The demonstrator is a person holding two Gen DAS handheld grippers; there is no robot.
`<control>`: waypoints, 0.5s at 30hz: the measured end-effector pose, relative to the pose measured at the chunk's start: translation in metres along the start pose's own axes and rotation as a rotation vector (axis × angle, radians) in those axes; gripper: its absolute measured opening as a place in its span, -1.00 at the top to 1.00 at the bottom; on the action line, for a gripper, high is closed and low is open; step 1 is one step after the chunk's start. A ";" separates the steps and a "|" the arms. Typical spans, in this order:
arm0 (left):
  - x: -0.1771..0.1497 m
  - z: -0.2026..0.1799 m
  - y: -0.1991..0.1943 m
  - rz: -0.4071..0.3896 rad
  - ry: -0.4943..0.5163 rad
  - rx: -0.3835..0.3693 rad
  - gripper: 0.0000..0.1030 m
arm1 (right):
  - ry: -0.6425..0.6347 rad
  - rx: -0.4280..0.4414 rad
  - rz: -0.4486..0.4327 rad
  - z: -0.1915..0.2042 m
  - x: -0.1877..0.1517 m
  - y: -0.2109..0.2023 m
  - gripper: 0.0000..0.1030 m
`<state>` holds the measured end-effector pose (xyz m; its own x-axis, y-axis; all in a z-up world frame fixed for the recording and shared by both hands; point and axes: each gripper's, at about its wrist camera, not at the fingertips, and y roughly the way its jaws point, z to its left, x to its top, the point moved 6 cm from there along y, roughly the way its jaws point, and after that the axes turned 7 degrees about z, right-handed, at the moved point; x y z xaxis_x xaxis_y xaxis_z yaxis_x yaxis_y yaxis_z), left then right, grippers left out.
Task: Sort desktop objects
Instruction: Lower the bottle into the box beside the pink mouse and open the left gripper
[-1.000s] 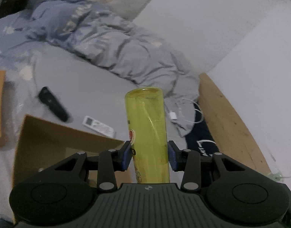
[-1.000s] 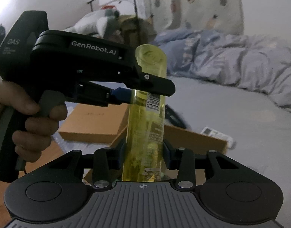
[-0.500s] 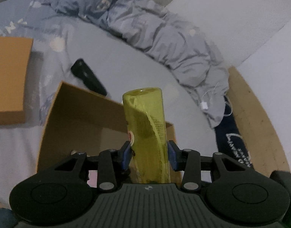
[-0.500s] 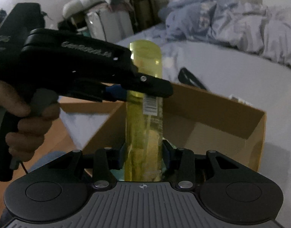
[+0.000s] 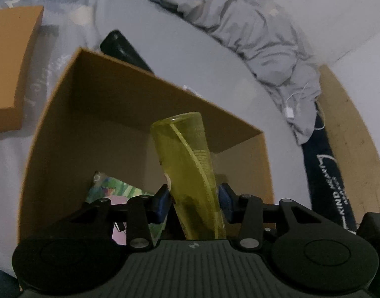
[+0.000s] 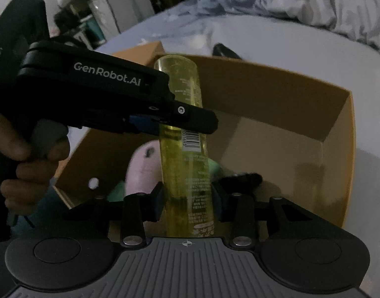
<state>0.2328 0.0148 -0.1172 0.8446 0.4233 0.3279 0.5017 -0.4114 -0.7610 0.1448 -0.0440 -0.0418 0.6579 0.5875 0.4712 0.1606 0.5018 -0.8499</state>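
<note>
The yellow bottle (image 6: 183, 134) hung over the open cardboard box (image 6: 276, 92), clamped by both the left gripper (image 5: 193, 200) and right gripper (image 6: 187, 200). The box sat on a grey bed (image 5: 190, 57) with a rumpled duvet (image 5: 252, 29). Behind lay a dark object (image 5: 122, 49), blurred; the box's pastel contents (image 6: 142, 171) were indistinct.

translucent yellow bottle (image 5: 187, 171), brown cardboard box (image 5: 120, 114), grey-blue duvet (image 5: 239, 22)
</note>
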 end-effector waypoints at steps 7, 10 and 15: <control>-0.005 0.004 0.009 0.018 0.012 0.044 -0.03 | 0.021 -0.019 0.031 -0.014 -0.015 0.016 0.16; -0.008 0.006 0.009 0.025 0.015 0.061 -0.04 | 0.031 -0.027 0.045 -0.020 -0.021 0.024 0.16; -0.012 0.008 0.009 0.037 0.019 0.088 -0.13 | 0.039 -0.032 0.055 -0.023 -0.025 0.028 0.15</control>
<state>0.2256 0.0123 -0.1328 0.8662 0.3929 0.3086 0.4521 -0.3535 -0.8189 0.1495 -0.0592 -0.0828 0.6944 0.5883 0.4144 0.1461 0.4486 -0.8817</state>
